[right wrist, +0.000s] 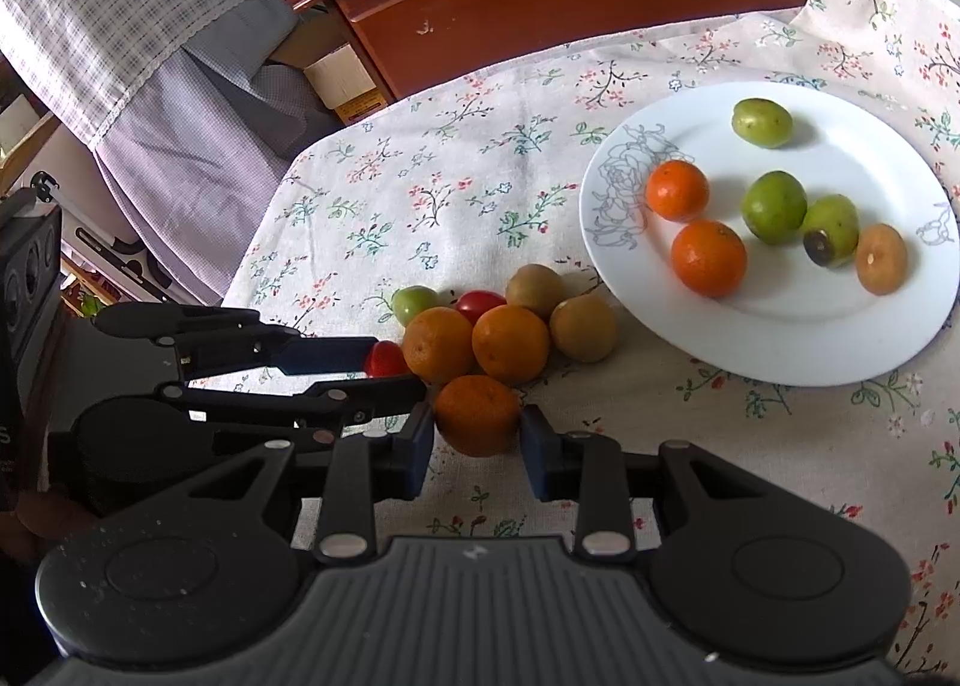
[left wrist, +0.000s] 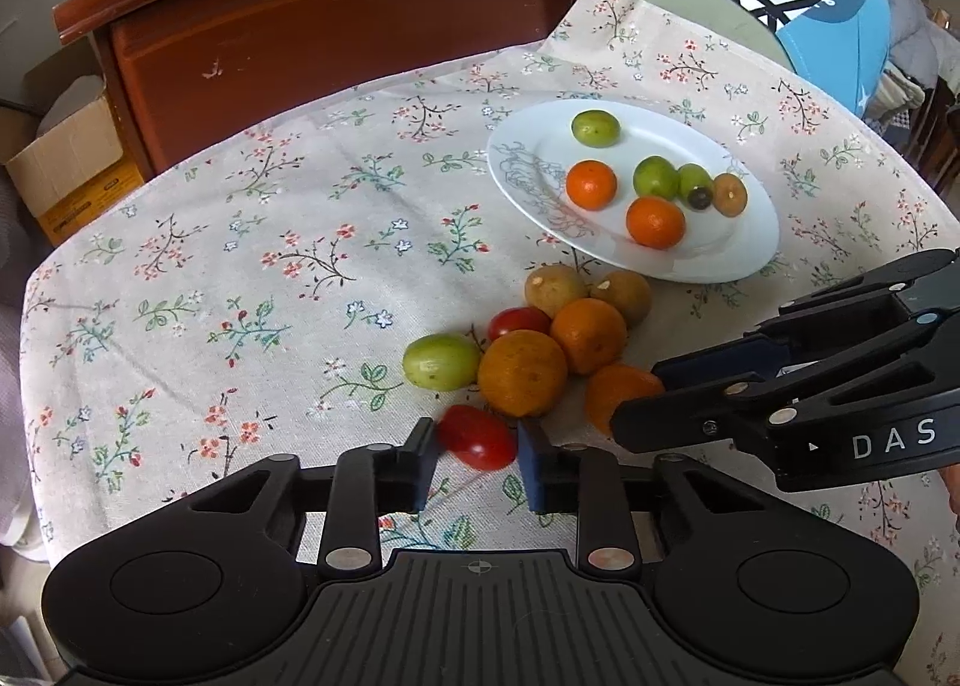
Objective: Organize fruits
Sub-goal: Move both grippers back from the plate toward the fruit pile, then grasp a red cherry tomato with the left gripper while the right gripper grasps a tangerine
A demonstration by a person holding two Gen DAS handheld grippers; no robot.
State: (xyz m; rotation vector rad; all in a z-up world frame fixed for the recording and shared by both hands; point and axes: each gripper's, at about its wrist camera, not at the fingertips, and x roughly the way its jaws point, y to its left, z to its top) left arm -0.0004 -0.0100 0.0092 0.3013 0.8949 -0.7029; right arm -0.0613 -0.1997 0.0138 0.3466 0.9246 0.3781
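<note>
**Two grips on, both fruits soft-skinned**

The surface (left wrist: 252, 242) under its flowered cloth carries everything, and the white plate (right wrist: 780, 350) at the far right already has two oranges, three green fruits and a brown one on it. The rest lie in a heap on the cloth just short of the plate.

My right hand-held gripper (right wrist: 477, 440) is narrowed onto the nearest orange (right wrist: 477, 416), one pad on each side at its widest part. I judge it the firmer of my two: a bit of weight, a dimpled skin that will not slide, some give if I squeeze. Taking it across the middle is right.

My left hand-held gripper (left wrist: 477, 461) is closed down on the small red tomato (left wrist: 477, 437) at the near edge of the heap, apart from the big orange behind it. I reckon this one is light, smooth and easily split. It lies slantwise between the pads, so the hold sits towards its near end; I would keep the pressure gentle.
</note>
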